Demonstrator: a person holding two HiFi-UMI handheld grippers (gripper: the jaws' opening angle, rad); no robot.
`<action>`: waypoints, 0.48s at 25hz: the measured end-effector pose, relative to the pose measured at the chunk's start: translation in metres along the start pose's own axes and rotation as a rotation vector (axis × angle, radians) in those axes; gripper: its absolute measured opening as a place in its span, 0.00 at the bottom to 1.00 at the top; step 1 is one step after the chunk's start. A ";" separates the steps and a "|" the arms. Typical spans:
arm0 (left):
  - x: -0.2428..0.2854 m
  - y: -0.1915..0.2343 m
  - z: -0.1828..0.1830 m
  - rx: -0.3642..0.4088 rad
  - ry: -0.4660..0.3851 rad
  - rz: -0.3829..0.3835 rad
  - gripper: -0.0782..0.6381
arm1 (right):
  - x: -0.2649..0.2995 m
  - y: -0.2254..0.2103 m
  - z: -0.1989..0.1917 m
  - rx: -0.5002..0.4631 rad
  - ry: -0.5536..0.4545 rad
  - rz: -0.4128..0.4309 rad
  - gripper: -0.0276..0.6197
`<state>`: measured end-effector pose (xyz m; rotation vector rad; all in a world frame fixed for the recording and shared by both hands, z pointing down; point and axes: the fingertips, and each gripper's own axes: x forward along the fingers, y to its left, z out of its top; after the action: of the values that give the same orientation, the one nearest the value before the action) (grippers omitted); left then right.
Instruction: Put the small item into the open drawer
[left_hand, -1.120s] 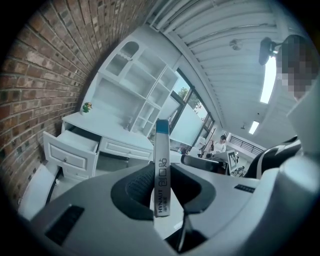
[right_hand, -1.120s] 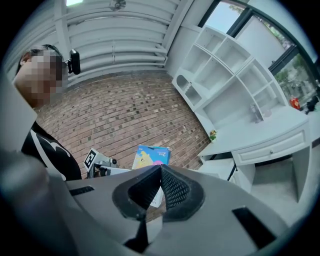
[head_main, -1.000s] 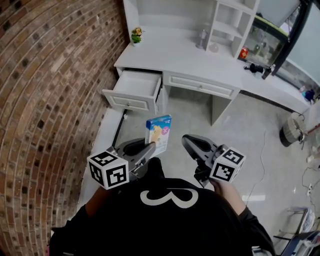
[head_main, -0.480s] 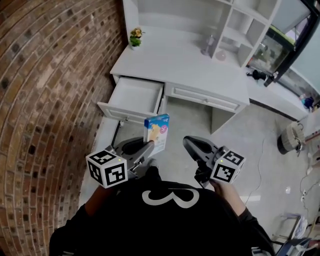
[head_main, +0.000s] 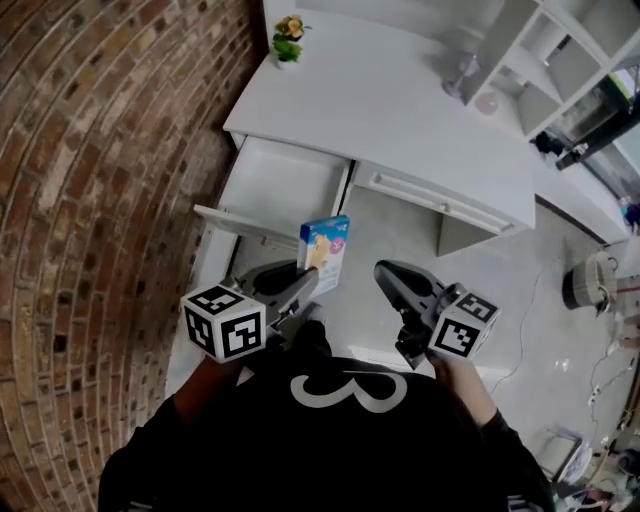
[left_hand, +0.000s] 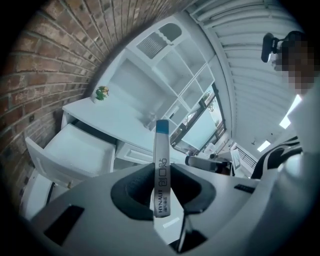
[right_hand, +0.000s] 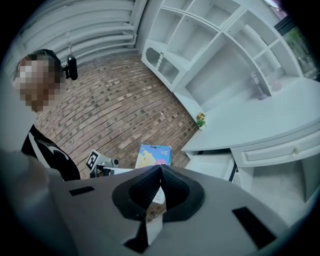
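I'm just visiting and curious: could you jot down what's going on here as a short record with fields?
Held item: small box, upright
Left gripper: shut on the small box
Right gripper: shut, empty
Drawer: open, nothing visible inside, beyond the box
Desk: white, potted plant at its corner

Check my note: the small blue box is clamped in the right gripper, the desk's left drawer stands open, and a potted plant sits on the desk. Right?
No: the small blue box is clamped in the left gripper, as the left gripper view shows; the right gripper is shut on nothing. The drawer does stand open, and the potted plant sits on the desk.
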<state>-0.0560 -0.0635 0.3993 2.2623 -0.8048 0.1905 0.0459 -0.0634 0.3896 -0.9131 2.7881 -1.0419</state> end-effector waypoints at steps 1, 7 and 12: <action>0.003 0.008 0.004 -0.002 0.005 0.005 0.24 | 0.007 -0.005 0.003 0.005 0.005 -0.001 0.06; 0.018 0.047 0.025 0.004 0.034 0.040 0.24 | 0.038 -0.027 0.018 0.021 0.021 -0.012 0.06; 0.031 0.073 0.040 -0.001 0.057 0.035 0.24 | 0.058 -0.051 0.027 0.026 0.021 -0.042 0.06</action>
<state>-0.0791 -0.1456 0.4238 2.2327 -0.8147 0.2701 0.0307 -0.1413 0.4094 -0.9678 2.7775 -1.0970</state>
